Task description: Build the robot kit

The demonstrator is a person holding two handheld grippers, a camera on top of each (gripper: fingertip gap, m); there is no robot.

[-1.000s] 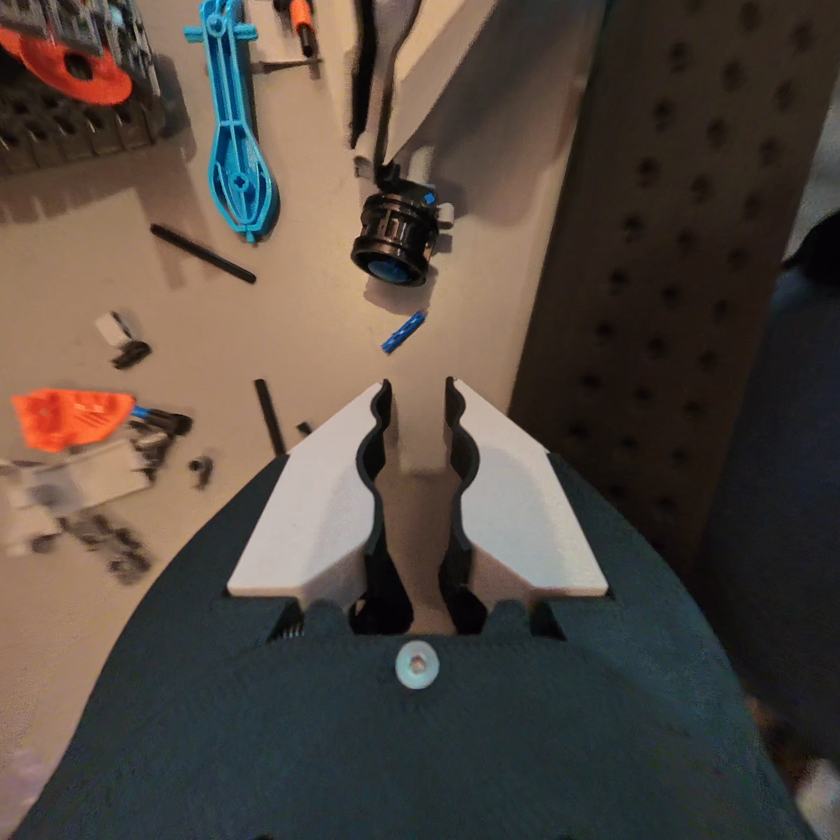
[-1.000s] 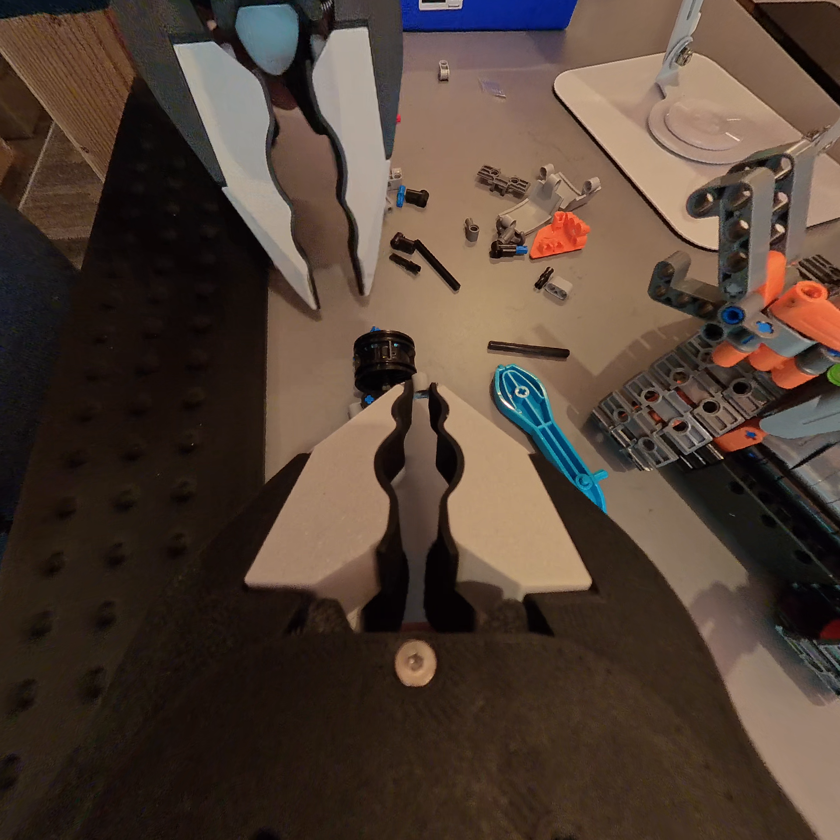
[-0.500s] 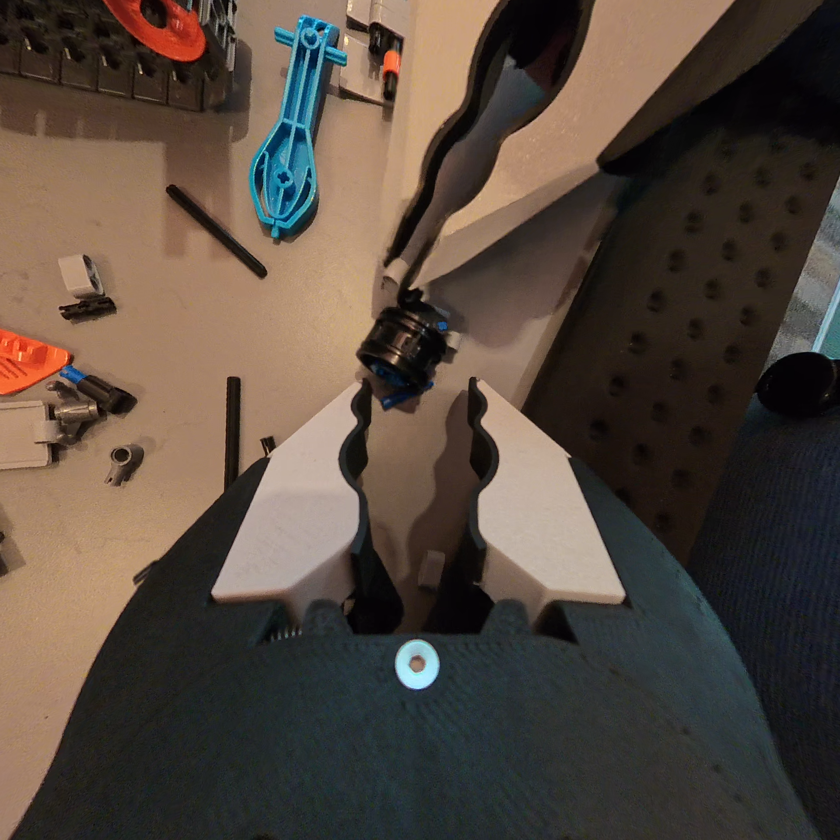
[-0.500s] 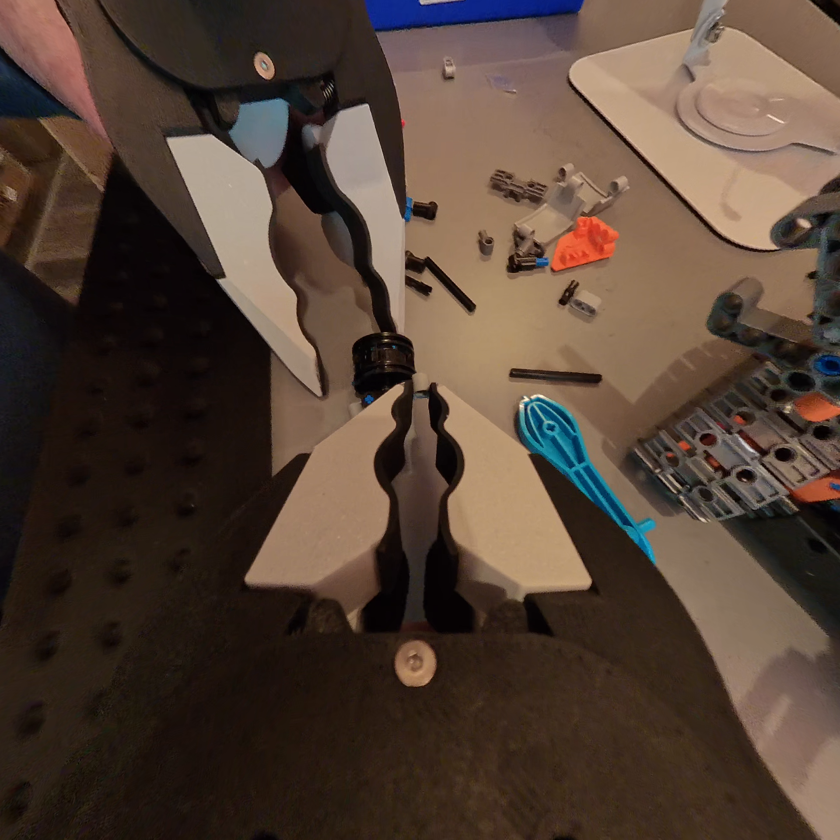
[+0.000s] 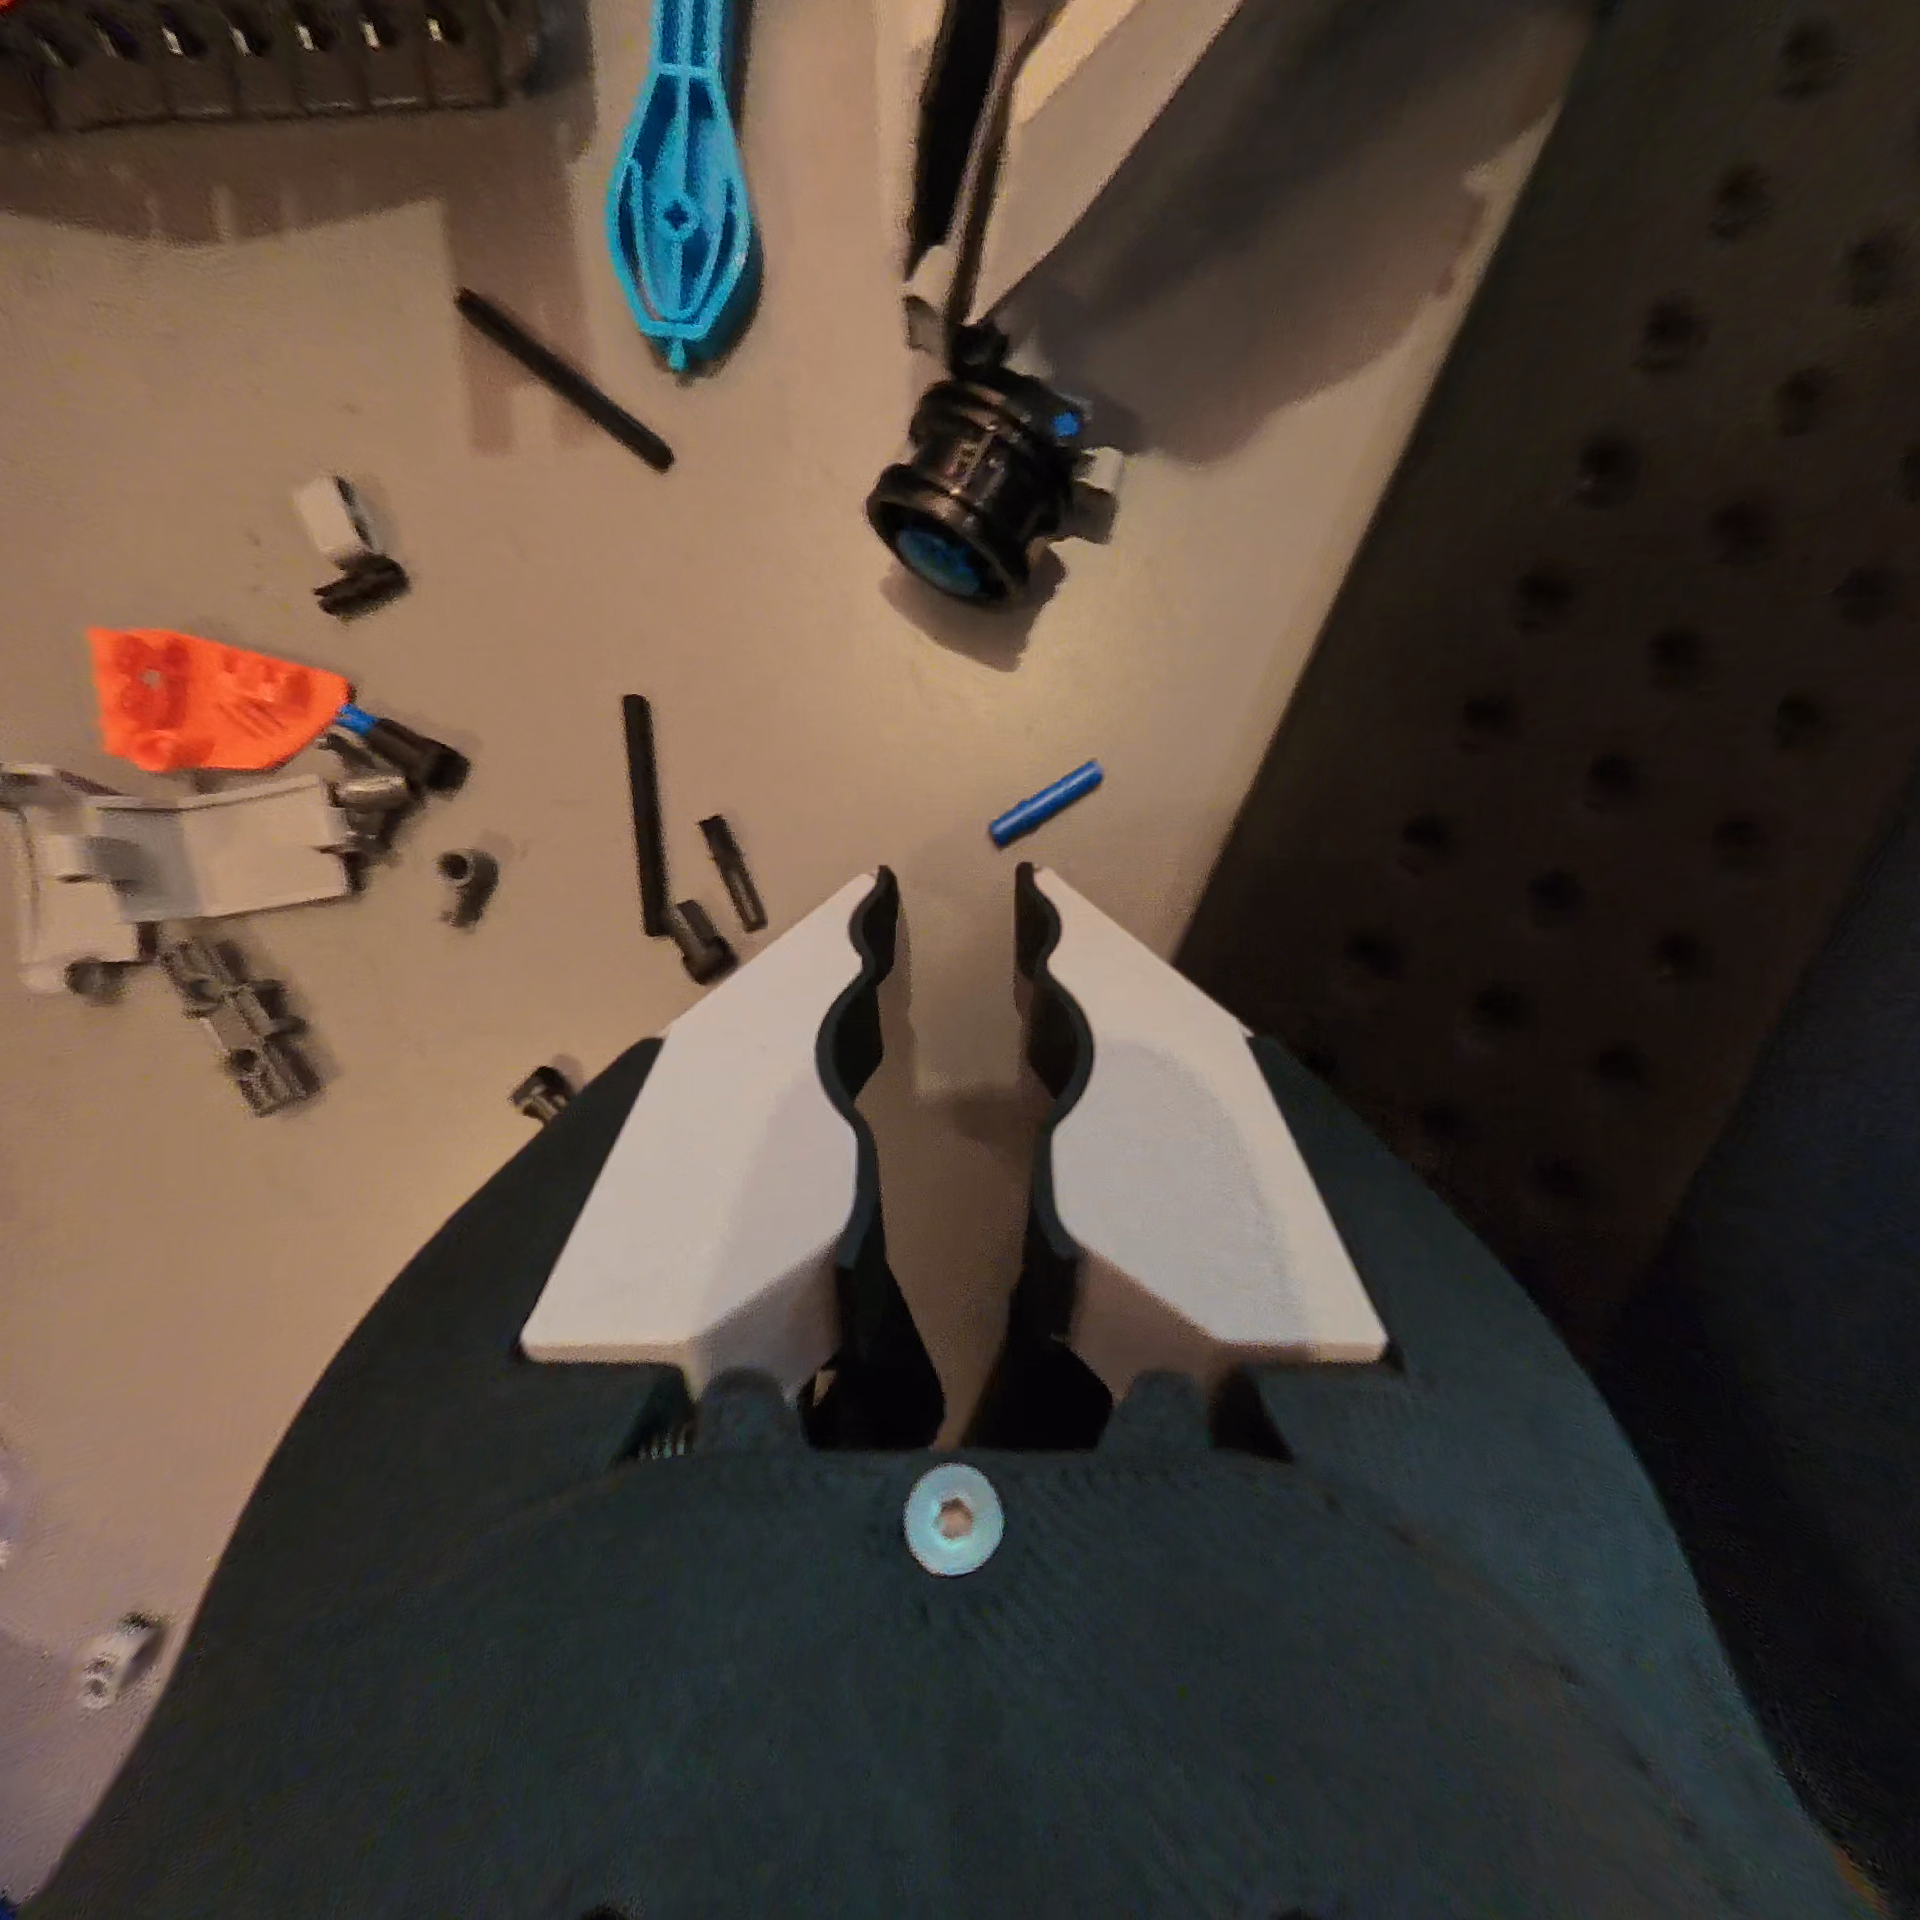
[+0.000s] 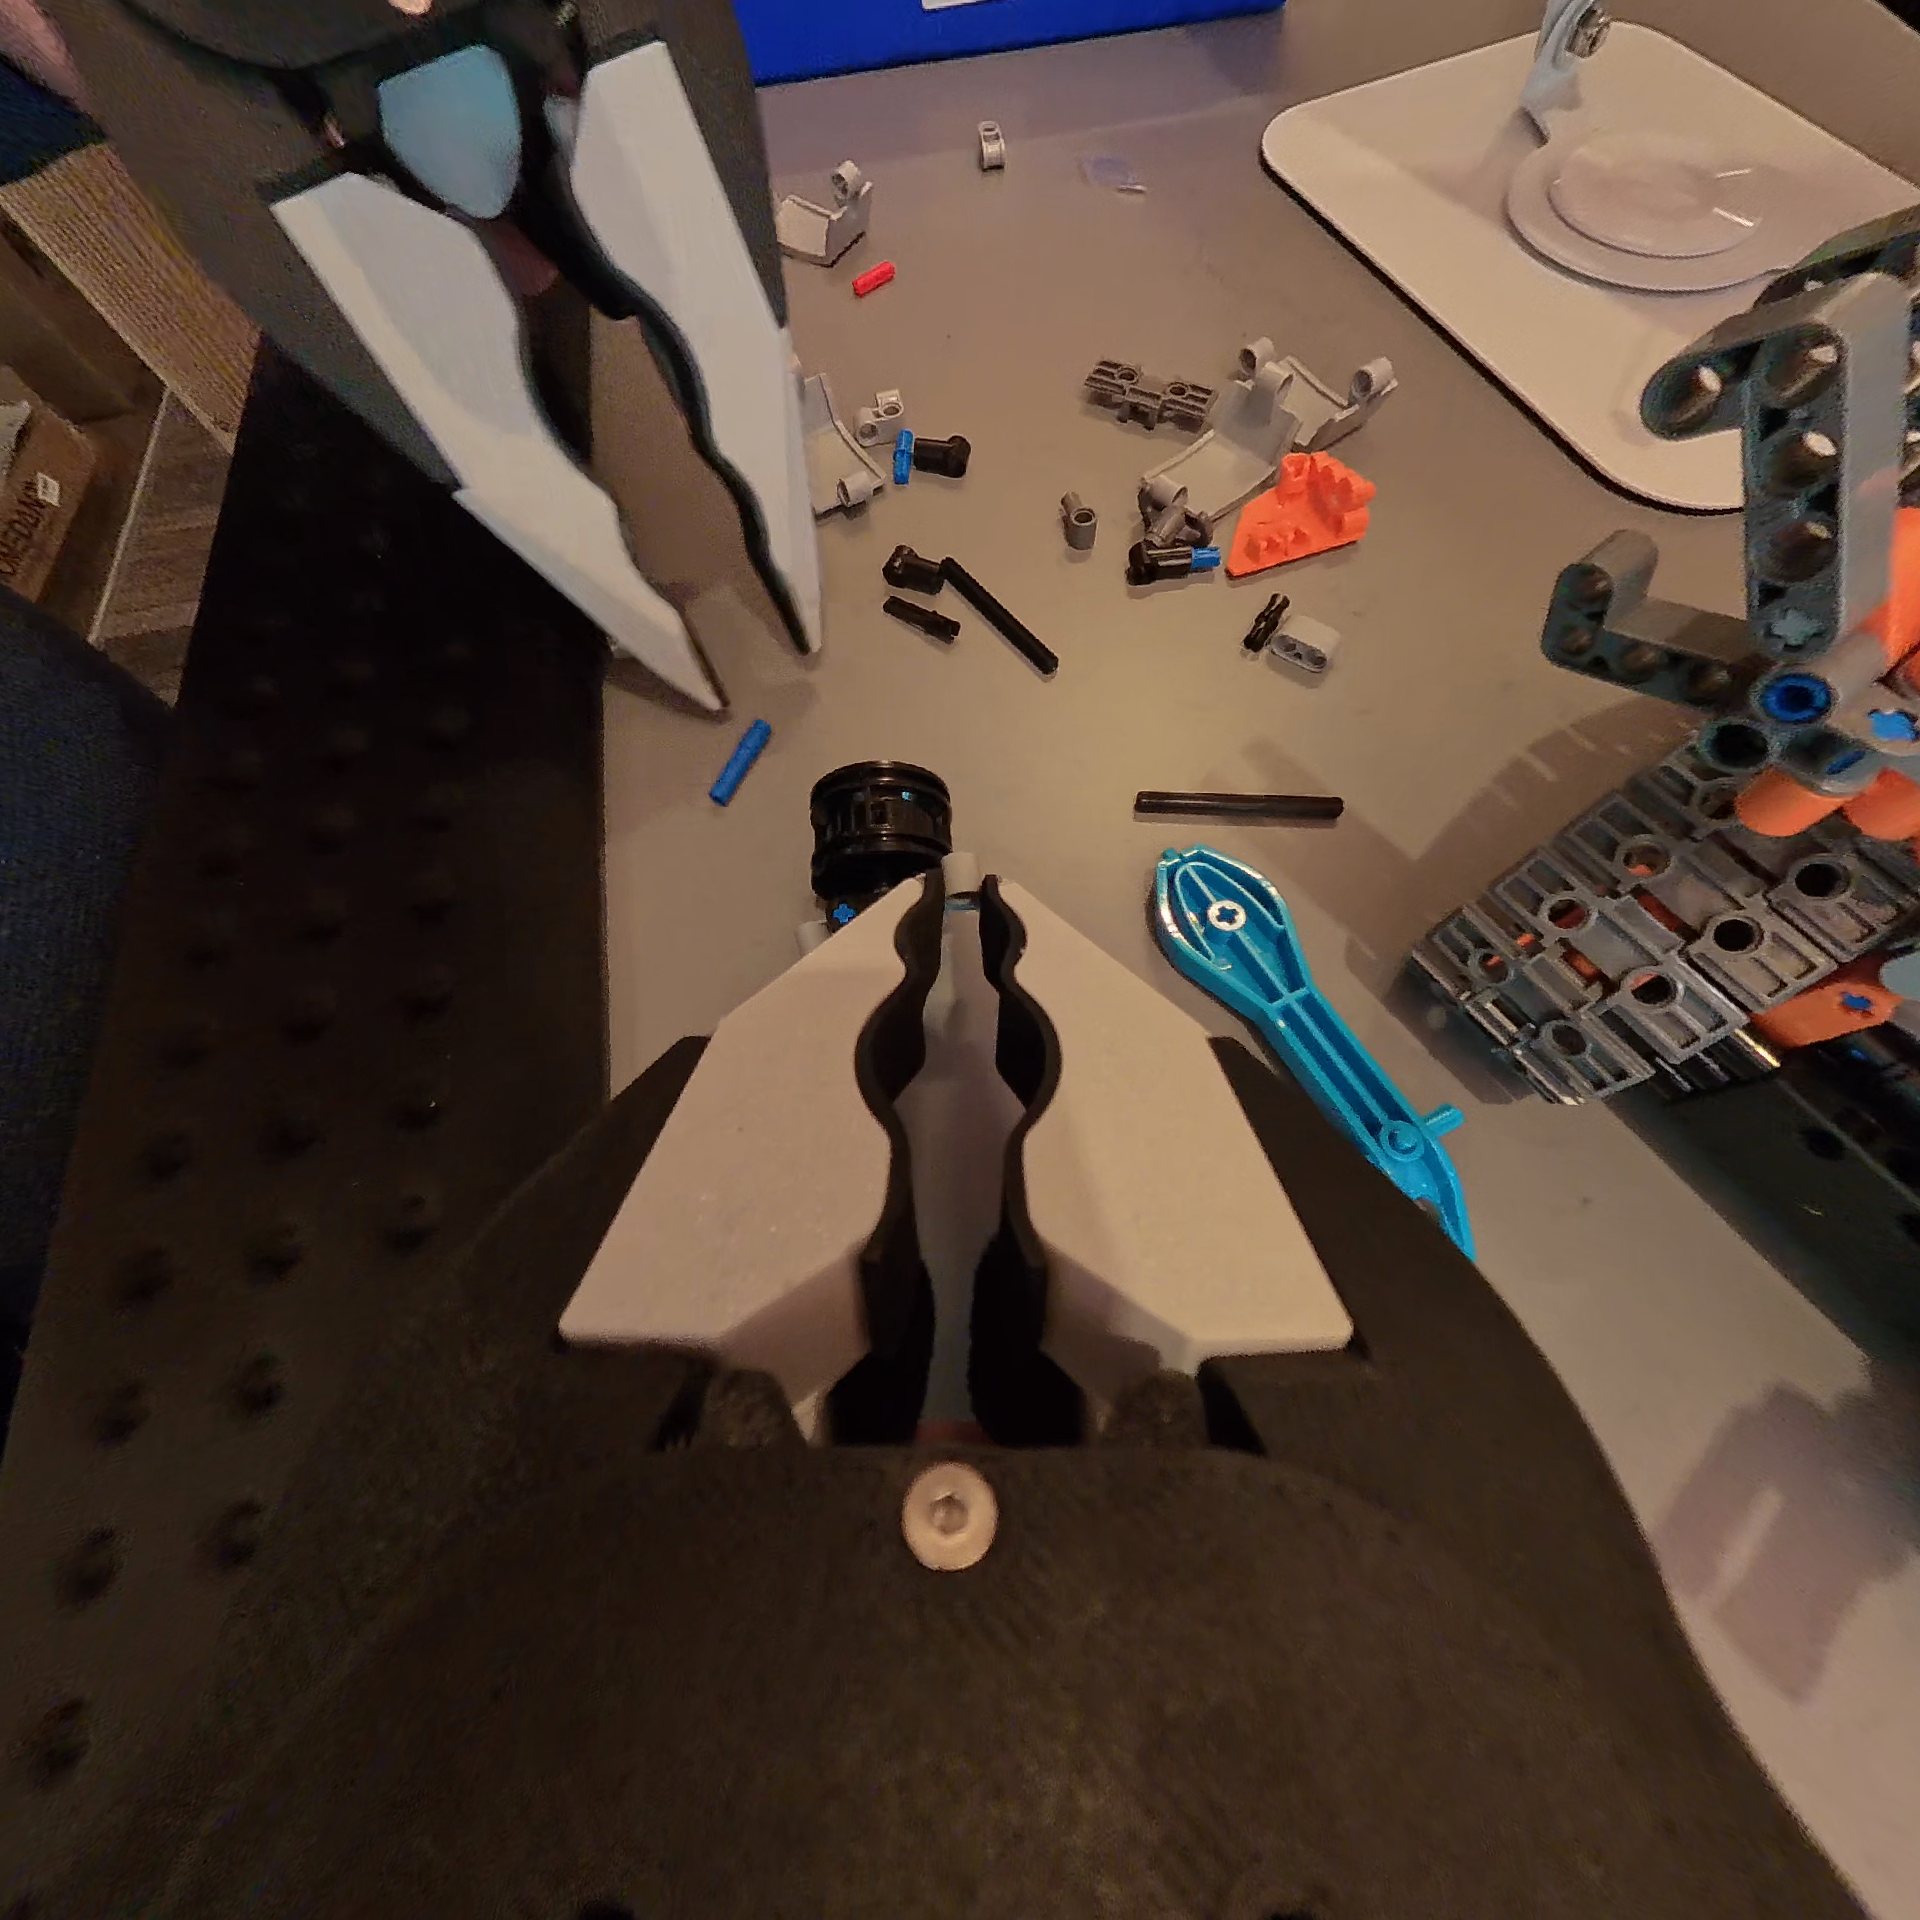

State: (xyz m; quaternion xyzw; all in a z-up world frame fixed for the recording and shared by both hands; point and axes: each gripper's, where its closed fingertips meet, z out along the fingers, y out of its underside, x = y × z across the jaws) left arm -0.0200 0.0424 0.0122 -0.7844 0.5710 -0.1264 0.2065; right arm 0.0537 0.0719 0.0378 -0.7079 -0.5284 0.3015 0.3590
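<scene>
A black wheel hub (image 6: 881,831) with a blue centre lies on the grey table (image 6: 1039,727); it also shows in the left wrist view (image 5: 971,488). My right gripper (image 6: 954,885) is shut on a small grey connector (image 6: 962,868) at the hub's near end. My left gripper (image 5: 954,875) is open and empty, held just above the table. A small blue pin (image 5: 1044,802) lies just beyond its right fingertip, short of the hub. In the right wrist view the left gripper (image 6: 756,673) points down at the upper left, with the blue pin (image 6: 740,762) just below its tips.
A black perforated mat (image 6: 312,1039) borders the table's left side. A blue paddle part (image 6: 1299,1029), a black axle (image 6: 1236,803), an orange part (image 6: 1299,514) and several small grey and black pieces lie scattered. A grey beam assembly (image 6: 1662,935) and a white stand base (image 6: 1455,208) are at the right. Across from one pair of fingers to the other is roughly 9 centimeters.
My left gripper went in to the hub with jaws wider, the blue pin at its tips, then drew back and narrowed. The pin lies on the table. My right gripper kept its grip.
</scene>
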